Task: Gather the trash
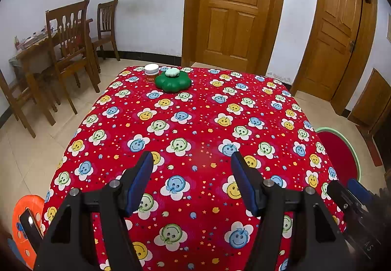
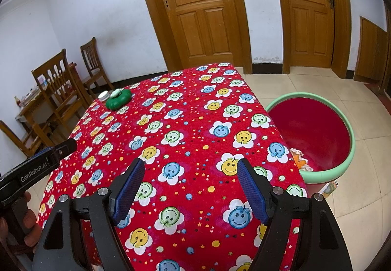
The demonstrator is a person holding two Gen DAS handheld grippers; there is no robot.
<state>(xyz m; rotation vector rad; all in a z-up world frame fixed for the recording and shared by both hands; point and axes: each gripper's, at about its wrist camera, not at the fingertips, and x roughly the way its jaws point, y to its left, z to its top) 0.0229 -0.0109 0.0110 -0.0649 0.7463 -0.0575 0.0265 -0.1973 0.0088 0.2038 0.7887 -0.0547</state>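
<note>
My left gripper (image 1: 191, 161) hangs open over the near part of the table, nothing between its blue pads. My right gripper (image 2: 190, 168) is open too, empty, above the table's near right part. A red bin with a green rim (image 2: 315, 134) stands on the floor right of the table, with crumpled paper trash (image 2: 301, 161) inside at its near edge. The bin's rim (image 1: 342, 139) also shows in the left wrist view. The table (image 1: 202, 109) wears a red smiley-flower cloth. The right gripper's finger (image 1: 352, 195) shows at the left view's right edge; the left gripper's body (image 2: 34, 170), held by a hand, at the right view's left edge.
At the far left of the table sit a green flower-shaped container (image 1: 173, 82) with a pale lid and a white jar (image 1: 151, 72). Wooden chairs (image 1: 70, 50) and a cluttered side table stand left. An orange stool with a phone (image 1: 27, 219) is at near left. Two wooden doors are behind.
</note>
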